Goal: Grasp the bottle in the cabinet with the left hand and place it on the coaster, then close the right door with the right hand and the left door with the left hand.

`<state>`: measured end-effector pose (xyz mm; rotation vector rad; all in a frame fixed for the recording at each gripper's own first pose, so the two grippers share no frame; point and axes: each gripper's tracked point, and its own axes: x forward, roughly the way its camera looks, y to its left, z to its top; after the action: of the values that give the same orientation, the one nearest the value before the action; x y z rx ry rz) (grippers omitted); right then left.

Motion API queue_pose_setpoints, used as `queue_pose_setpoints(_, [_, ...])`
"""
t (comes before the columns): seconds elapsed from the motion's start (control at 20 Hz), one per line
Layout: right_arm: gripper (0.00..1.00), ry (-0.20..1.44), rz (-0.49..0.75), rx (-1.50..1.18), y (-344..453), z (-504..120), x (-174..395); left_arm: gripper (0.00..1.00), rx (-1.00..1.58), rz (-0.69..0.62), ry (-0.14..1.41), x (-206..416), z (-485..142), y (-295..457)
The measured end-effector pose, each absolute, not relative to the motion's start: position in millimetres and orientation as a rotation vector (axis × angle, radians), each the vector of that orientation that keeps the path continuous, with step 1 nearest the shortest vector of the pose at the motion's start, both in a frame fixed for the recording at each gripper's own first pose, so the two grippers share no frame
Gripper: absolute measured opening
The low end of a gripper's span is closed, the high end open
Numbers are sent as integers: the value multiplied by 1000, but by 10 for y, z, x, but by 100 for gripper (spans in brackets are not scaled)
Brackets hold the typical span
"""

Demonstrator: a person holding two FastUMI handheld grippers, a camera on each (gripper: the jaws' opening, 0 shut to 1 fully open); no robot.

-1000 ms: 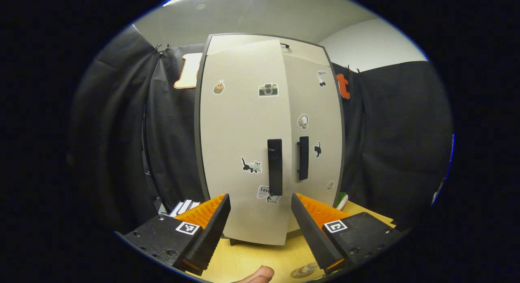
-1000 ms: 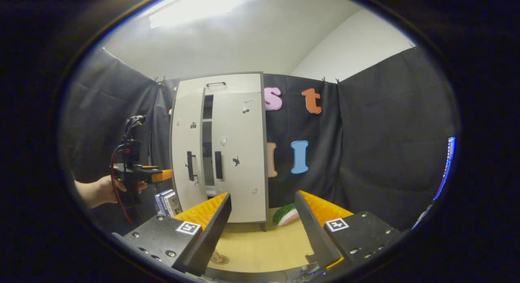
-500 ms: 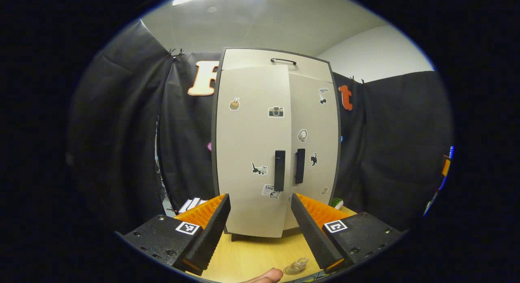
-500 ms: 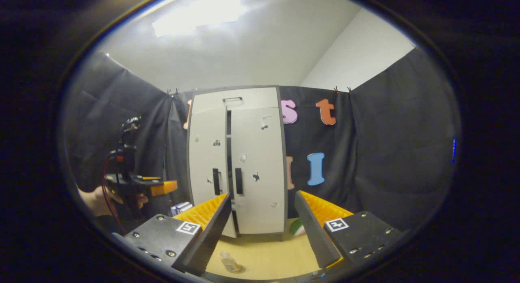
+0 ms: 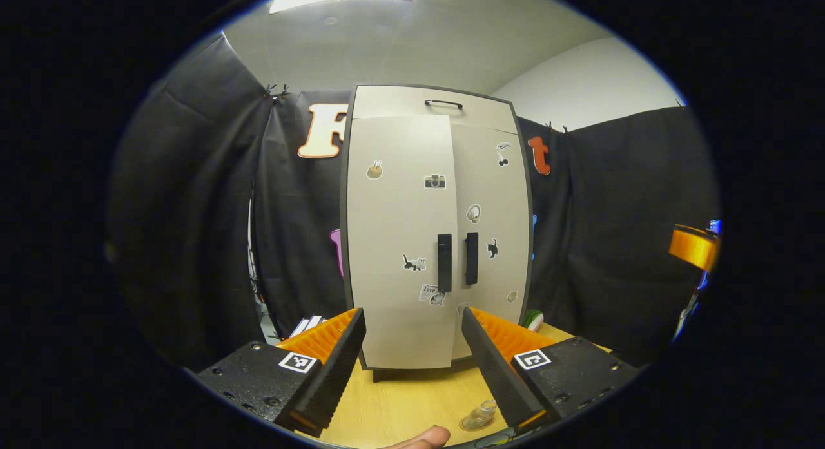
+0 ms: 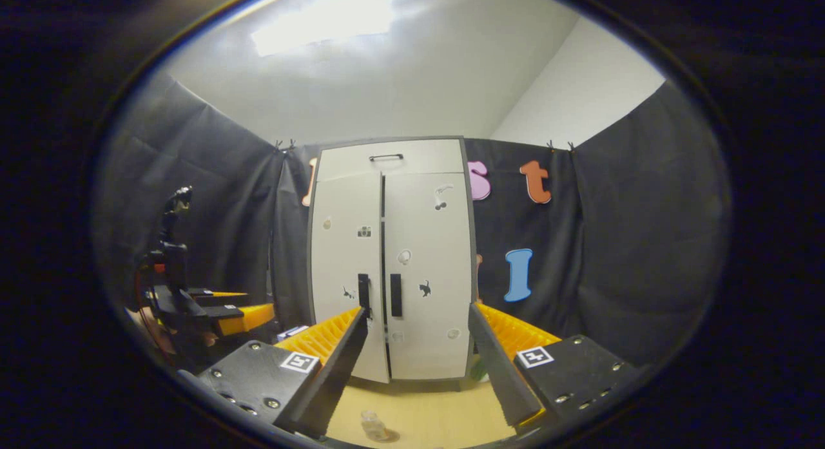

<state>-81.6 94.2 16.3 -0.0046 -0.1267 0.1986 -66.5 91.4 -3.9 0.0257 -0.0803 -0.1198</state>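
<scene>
In the left gripper view the left gripper (image 5: 412, 365) hangs over the wooden desk (image 5: 412, 397) with its jaws spread wide and nothing between them, facing the cabinet (image 5: 438, 230). The left door (image 5: 396, 243) sits just proud of the right door (image 5: 493, 230), its edge overlapping it a little, and the two dark handles (image 5: 445, 262) stand side by side near the middle. A small clear bottle (image 5: 480, 415) stands on the desk close in front, by the gripper's right finger; whether a coaster lies under it I cannot tell. A fingertip (image 5: 422, 438) pokes in at the bottom edge. Far right, an orange part of the other gripper (image 5: 693, 246) shows

In the right gripper view the left gripper (image 6: 213, 310) is at the left, well apart from the cabinet (image 6: 393, 275). The right gripper (image 6: 416, 365) is wide open and empty. The bottle (image 6: 372, 425) stands on the desk (image 6: 425, 410) below
</scene>
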Motion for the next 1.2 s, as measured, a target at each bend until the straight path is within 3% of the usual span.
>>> queue_pose_setpoints(0.05, [91,-140,190,-5,953,177,-803,95,21,-125,-70,-655,-71,912])
queue_pose_setpoints(0.1, [96,-157,180,3,961,220,-800,96,12,-128,-72,-650,-64,922])
queue_pose_setpoints(0.3, [96,-162,191,15,1041,202,-725,95,-19,-145,-63,-601,-113,951])
queue_pose_setpoints(0.35, [91,-151,182,0,1019,174,-697,95,-22,-141,-64,-583,-125,978])
queue_pose_setpoints(0.4, [96,-137,171,-20,1016,125,-659,95,-22,-141,-67,-578,-137,1001])
queue_pose_setpoints(0.55, [96,-110,140,-76,1006,18,-569,95,-23,-140,-58,-547,-216,1049])
queue_pose_setpoints(0.7, [96,-105,145,-95,1065,-72,-516,93,-22,-143,-47,-528,-284,1081])
queue_pose_setpoints(0.75, [92,-100,154,-107,1088,-101,-504,93,-16,-141,-44,-524,-310,1092])
queue_pose_setpoints(0.8, [96,-96,157,-119,1083,-123,-475,92,-14,-137,-48,-520,-307,1098])
queue_pose_setpoints(0.85, [91,-95,159,-117,1083,-125,-480,93,-13,-133,-56,-509,-301,1096])
queue_pose_setpoints(0.95, [100,-77,173,-94,1096,-145,-466,93,-17,-97,-73,-496,-279,1142])
queue_pose_setpoints(1.0, [96,-73,176,-93,1085,-138,-456,93,-21,-95,-74,-486,-275,1117])
queue_pose_setpoints(1.2, [95,-85,191,-97,1029,-106,-418,92,-41,-90,-84,-473,-216,946])
